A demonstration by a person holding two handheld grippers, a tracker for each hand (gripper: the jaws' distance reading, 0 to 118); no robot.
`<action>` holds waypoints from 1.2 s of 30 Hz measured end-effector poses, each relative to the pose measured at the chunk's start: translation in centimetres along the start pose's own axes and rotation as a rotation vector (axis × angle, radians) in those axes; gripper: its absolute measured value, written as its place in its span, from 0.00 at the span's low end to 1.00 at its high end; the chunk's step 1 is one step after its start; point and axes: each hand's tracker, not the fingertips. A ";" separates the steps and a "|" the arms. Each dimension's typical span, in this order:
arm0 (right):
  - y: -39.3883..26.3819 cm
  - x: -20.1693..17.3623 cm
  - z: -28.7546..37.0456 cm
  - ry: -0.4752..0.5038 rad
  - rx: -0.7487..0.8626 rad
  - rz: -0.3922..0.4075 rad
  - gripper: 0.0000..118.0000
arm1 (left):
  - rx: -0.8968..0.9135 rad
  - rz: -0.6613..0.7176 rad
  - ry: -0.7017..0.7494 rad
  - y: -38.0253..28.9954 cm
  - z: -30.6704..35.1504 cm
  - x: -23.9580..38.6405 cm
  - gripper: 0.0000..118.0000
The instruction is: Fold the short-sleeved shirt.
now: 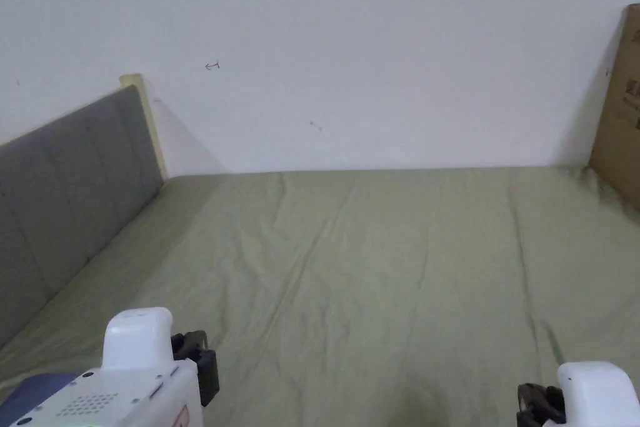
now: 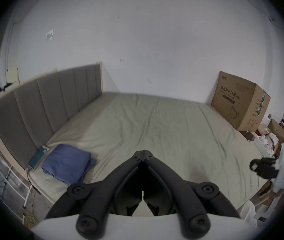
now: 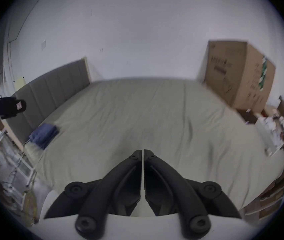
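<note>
A blue shirt (image 2: pixel 67 162) lies folded in a bundle on the olive bedsheet (image 2: pixel 155 131), at the near left corner by the headboard; a sliver of the blue shirt (image 1: pixel 31 389) peeks out behind the left gripper in the head view, and the blue shirt (image 3: pixel 43 136) sits far left in the right gripper view. My left gripper (image 2: pixel 143 151) is held above the sheet, to the right of the shirt, jaws shut with nothing between them. My right gripper (image 3: pixel 142 150) hovers over the sheet's near side, jaws shut and empty. In the head view the left gripper (image 1: pixel 200 362) and right gripper (image 1: pixel 537 406) sit at the bottom edge.
A grey padded headboard (image 2: pixel 42 101) runs along the bed's left side. A large cardboard box (image 2: pixel 241 101) stands at the far right corner against the white wall. A teal flat object (image 2: pixel 38 158) lies between shirt and headboard. Cluttered boxes (image 2: pixel 267 138) sit beyond the bed's right edge.
</note>
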 end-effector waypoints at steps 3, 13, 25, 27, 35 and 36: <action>1.6 -0.9 3.1 -0.050 0.162 0.028 0.02 | 0.104 -0.011 0.037 -0.2 2.7 1.8 0.00; 2.9 -1.6 7.4 -0.111 0.328 0.026 0.02 | 0.293 -0.064 0.037 -0.5 7.9 5.6 0.00; 3.3 -1.3 8.6 -0.120 0.365 0.038 0.02 | 0.321 -0.074 0.050 0.1 8.7 6.6 0.00; 3.3 -1.2 8.6 -0.120 0.363 0.029 0.03 | 0.319 -0.079 0.063 0.2 8.7 6.7 0.00; 3.2 -0.4 8.5 -0.135 0.350 0.004 0.63 | 0.283 -0.118 0.047 0.7 8.1 7.3 0.51; 3.3 -0.3 8.4 -0.138 0.347 -0.004 0.79 | 0.278 -0.120 0.042 0.8 7.9 7.3 0.77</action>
